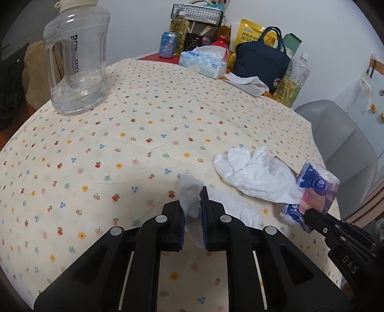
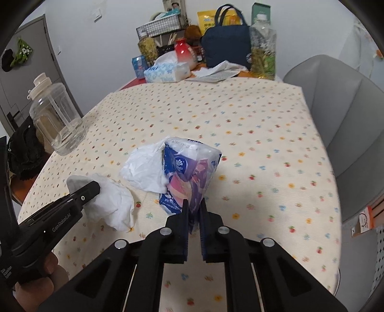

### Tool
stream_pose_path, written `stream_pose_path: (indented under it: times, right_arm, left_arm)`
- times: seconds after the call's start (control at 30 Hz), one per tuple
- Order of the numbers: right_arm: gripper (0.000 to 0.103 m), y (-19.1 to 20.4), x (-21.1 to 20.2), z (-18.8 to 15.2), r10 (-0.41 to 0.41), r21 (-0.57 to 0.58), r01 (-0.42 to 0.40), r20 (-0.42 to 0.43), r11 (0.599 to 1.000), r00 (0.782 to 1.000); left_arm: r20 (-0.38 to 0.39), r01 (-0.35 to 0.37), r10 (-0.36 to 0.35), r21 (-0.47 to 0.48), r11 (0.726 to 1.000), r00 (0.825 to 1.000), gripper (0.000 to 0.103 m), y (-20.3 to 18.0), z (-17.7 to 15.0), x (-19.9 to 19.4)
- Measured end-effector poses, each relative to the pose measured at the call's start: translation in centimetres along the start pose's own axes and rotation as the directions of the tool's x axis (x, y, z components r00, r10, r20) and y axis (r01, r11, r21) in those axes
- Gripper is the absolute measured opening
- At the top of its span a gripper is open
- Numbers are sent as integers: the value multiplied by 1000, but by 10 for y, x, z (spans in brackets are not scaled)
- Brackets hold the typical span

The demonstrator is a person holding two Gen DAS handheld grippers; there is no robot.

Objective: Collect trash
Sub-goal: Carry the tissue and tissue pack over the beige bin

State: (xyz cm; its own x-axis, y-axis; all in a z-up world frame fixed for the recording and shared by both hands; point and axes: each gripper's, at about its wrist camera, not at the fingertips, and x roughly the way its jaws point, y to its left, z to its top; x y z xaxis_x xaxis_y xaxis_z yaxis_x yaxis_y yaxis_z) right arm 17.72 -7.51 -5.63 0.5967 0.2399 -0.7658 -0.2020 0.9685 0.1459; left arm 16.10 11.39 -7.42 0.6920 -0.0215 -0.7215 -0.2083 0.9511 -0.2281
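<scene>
My left gripper point(image 1: 192, 199) is shut on a crumpled white tissue point(image 1: 190, 194), which hangs down to the floral tablecloth point(image 1: 120, 134); it also shows in the right wrist view point(image 2: 112, 204) with the left gripper point(image 2: 84, 189) on it. My right gripper point(image 2: 193, 206) is shut on an empty blue and pink Vinda tissue wrapper point(image 2: 189, 168), held upright just above the table; the wrapper also shows in the left wrist view point(image 1: 314, 189). A second crumpled white tissue point(image 1: 254, 172) lies on the cloth between them, also visible in the right wrist view point(image 2: 144, 168).
A large clear water jug point(image 1: 76, 60) stands at the left. At the far end are a tissue box point(image 1: 204, 62), a blue can point(image 1: 169, 44), a navy bag point(image 1: 261, 60), bottles point(image 1: 292, 79) and a wire basket point(image 1: 196, 14). A grey chair point(image 2: 348, 124) stands on the right.
</scene>
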Motion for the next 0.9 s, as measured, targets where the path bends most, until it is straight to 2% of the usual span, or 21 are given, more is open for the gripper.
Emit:
stream_pose_path:
  times: [0.43, 0.9]
  right_arm:
    - [9, -27, -66, -21, -66, 65, 62, 70, 996, 995]
    - [9, -90, -127, -42, -144, 175, 120, 130, 977, 981]
  left_arm:
    - [38, 51, -53, 70, 996, 998, 12, -43, -10, -34]
    - [41, 111, -122, 207, 972, 992, 12, -126, -29, -52]
